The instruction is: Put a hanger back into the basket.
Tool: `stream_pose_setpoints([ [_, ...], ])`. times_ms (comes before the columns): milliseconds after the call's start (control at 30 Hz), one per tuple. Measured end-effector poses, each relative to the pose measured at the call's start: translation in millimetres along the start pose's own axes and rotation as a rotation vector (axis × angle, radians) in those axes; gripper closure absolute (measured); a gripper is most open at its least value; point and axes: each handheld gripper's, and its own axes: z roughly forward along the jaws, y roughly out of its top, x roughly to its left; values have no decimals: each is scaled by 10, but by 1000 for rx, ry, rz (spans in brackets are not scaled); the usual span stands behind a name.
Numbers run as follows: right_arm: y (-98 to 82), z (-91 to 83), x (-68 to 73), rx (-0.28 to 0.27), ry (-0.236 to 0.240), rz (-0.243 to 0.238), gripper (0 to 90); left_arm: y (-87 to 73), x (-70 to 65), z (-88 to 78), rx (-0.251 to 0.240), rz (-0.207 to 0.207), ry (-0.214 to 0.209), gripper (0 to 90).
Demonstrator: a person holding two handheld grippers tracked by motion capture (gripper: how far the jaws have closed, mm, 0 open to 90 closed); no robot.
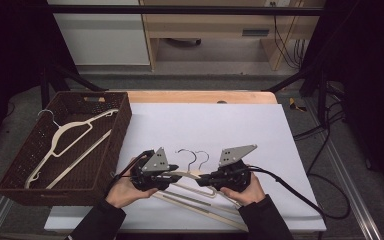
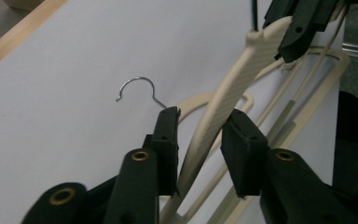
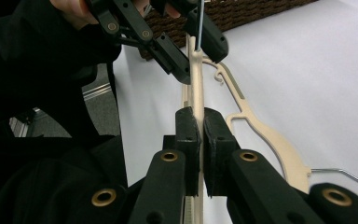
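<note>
A cream hanger (image 1: 190, 174) with a wire hook is held just above the white sheet (image 1: 205, 125), near the table's front. My right gripper (image 1: 203, 179) (image 3: 199, 119) is shut on it, its pads pressed flat against the thin arm (image 3: 195, 88). My left gripper (image 1: 176, 175) (image 2: 201, 120) faces it from the left. Its jaws straddle the same hanger's curved arm (image 2: 214, 112) with a little slack, so it stands open. The right gripper view also has the left gripper (image 3: 198, 60) farther along the hanger.
More cream hangers (image 1: 200, 200) (image 3: 256, 126) lie on the sheet under my hands, one wire hook (image 2: 137, 88) pointing away. A brown wicker basket (image 1: 122, 125) at the left holds two hangers (image 1: 70, 132). Cables trail off the right edge.
</note>
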Motion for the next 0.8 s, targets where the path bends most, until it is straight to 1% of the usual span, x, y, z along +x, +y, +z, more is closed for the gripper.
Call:
stream_pose_setpoints([
  [33,2,-3,1,0,3,-3,865,12,2,-12,19,19,0,686],
  [167,13,-6,8,7,2,-12,865,34,-23,-10,34,21,3,705],
  [200,14,-8,6,5,1,-12,863,39,-15,-24,51,40,9,709],
  [233,15,-9,4,1,-1,-12,856,39,-19,-30,51,35,11,717],
  [267,17,-13,5,-5,-18,-18,843,38,-31,-37,42,17,9,728],
  [300,19,-21,9,-17,-48,-28,817,38,-31,-37,42,17,9,746],
  [333,22,-29,7,-31,-72,-33,793,41,-39,-66,44,13,-5,765],
  [400,33,-40,5,-51,-99,-34,747,48,-77,-93,35,3,-19,792],
  [433,39,-45,-1,-60,-105,-29,717,55,-105,-107,28,-1,-20,804],
  [467,44,-45,-2,-72,-114,-33,685,59,-112,-118,30,4,-18,816],
  [500,46,-45,-2,-77,-124,-38,656,66,-126,-130,28,1,-18,826],
  [533,49,-42,1,-86,-138,-45,629,71,-148,-131,10,-17,-22,836],
  [567,49,-42,1,-86,-138,-45,629,71,-148,-131,10,-17,-22,848],
  [600,54,-46,10,-106,-182,-60,561,81,-172,-146,-3,-34,-23,860],
  [633,56,-51,10,-115,-193,-59,549,86,-186,-154,-14,-47,-12,862],
  [667,60,-62,11,-125,-211,-56,516,91,-196,-163,-18,-51,8,863],
  [700,64,-73,14,-135,-216,-53,460,91,-191,-180,-29,-67,14,863],
  [733,67,-93,24,-145,-231,-51,428,89,-185,-194,-40,-81,17,864],
  [800,60,-135,50,-159,-270,-68,366,88,-168,-241,-59,-111,32,864],
])
